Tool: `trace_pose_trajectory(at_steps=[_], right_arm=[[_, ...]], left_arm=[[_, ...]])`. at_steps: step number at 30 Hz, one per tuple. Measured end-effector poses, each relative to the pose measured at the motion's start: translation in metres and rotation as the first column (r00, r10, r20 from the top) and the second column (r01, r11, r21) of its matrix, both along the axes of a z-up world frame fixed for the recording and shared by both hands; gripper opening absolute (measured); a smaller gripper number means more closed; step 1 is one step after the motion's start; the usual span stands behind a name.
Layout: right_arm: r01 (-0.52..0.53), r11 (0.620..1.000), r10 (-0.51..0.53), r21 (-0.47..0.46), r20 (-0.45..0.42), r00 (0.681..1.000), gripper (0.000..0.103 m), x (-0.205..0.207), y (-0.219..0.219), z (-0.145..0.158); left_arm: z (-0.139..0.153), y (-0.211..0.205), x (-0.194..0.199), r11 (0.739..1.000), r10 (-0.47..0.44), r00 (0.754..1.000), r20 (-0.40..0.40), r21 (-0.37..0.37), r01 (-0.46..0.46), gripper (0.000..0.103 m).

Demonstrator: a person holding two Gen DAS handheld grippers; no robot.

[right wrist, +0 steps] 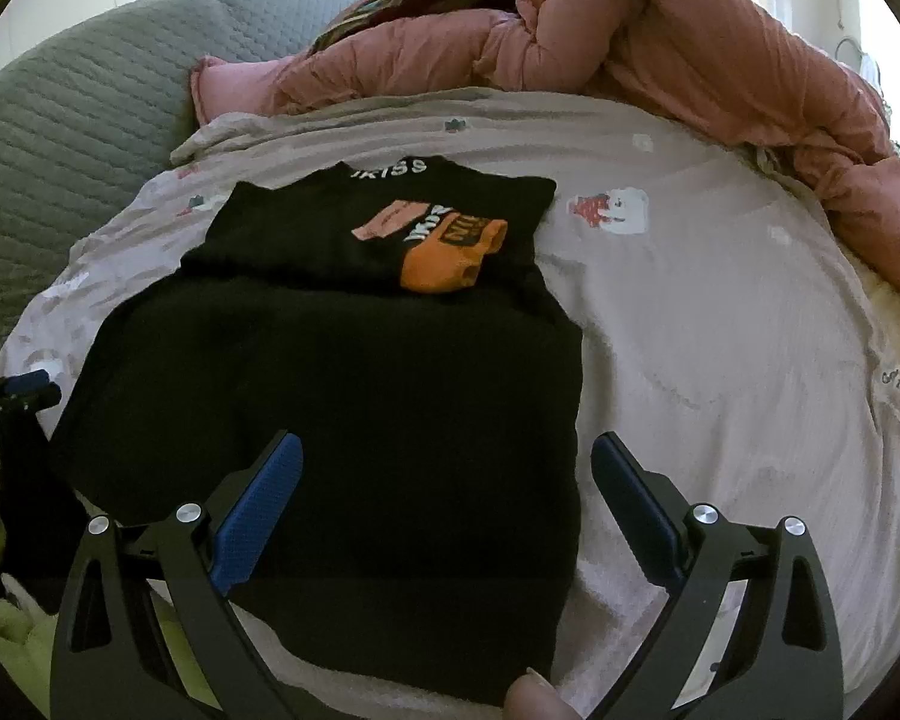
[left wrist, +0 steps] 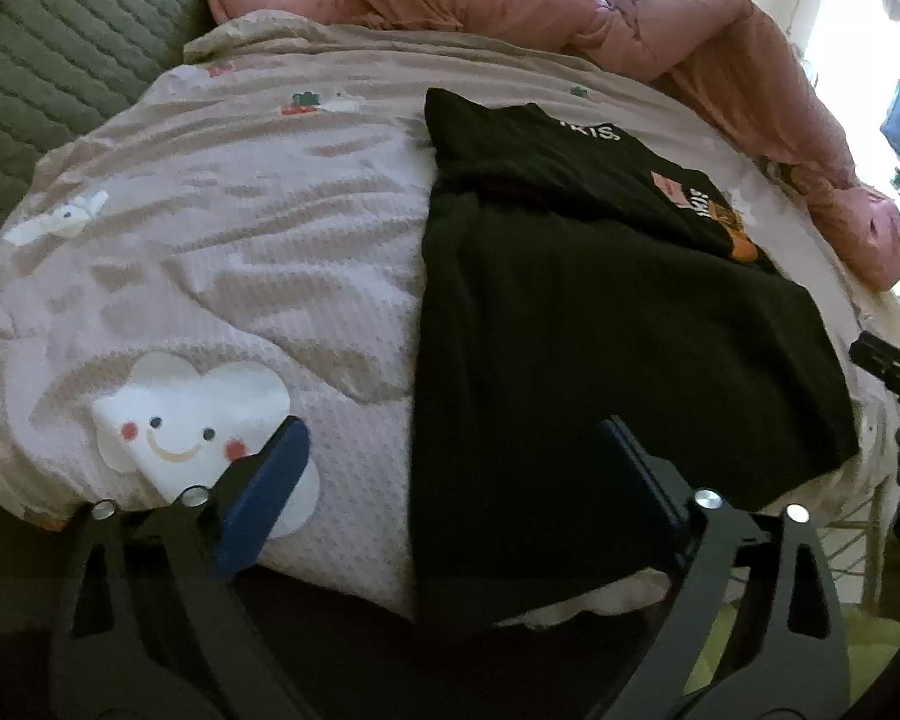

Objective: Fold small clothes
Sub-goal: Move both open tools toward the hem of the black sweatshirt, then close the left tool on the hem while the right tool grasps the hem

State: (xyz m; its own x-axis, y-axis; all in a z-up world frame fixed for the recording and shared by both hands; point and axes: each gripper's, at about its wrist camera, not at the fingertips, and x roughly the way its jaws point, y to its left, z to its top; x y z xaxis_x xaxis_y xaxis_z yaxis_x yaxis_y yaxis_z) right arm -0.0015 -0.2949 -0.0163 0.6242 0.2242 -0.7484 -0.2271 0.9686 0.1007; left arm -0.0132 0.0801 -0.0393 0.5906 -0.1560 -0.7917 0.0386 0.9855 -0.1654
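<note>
Black garment [right wrist: 342, 372] lies flat on the pale printed bedspread [right wrist: 720, 312], partly folded, orange print and white lettering at its far end. Left gripper [left wrist: 450, 468] jaws wide, nothing pinched; the garment's near left edge sits between the fingers, left pad over the cloud patch [left wrist: 186, 420]. Right gripper [right wrist: 444, 480] jaws wide too, straddling the garment's near right edge, not clamping it. Pink duvet [right wrist: 660, 42] bunched well beyond both grippers
</note>
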Motion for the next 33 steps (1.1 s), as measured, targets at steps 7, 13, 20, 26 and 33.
trace_pose_trajectory(at_steps=[7, 13, 20, 26, 33], right_arm=[[-0.009, 1.0, 0.009, -0.004, -0.005, 1.0, 0.096, -0.007, -0.002, -0.003], [-0.014, 1.0, 0.014, -0.016, -0.018, 1.0, 0.096, -0.013, -0.003, -0.007], [-0.013, 1.0, 0.012, -0.021, -0.034, 0.999, 0.096, -0.019, -0.011, -0.011], [0.034, 0.999, -0.034, -0.015, -0.032, 0.999, 0.096, -0.024, -0.034, -0.011], [0.008, 1.0, -0.008, 0.005, -0.04, 0.999, 0.068, -0.031, -0.041, -0.012]], left_arm=[[-0.01, -0.001, -0.004, 0.998, -0.029, 0.999, -0.038, -0.053, 0.027, 0.062], [-0.021, -0.005, -0.002, 0.998, -0.041, 0.997, -0.072, -0.059, 0.037, 0.058], [-0.028, -0.005, 0.001, 0.997, -0.037, 0.995, -0.09, -0.072, 0.03, 0.051], [-0.028, 0.003, 0.0, 0.992, -0.021, 0.995, -0.094, -0.129, 0.009, 0.023], [-0.021, 0.006, -0.002, 0.988, -0.021, 0.996, -0.087, -0.155, 0.007, 0.017]])
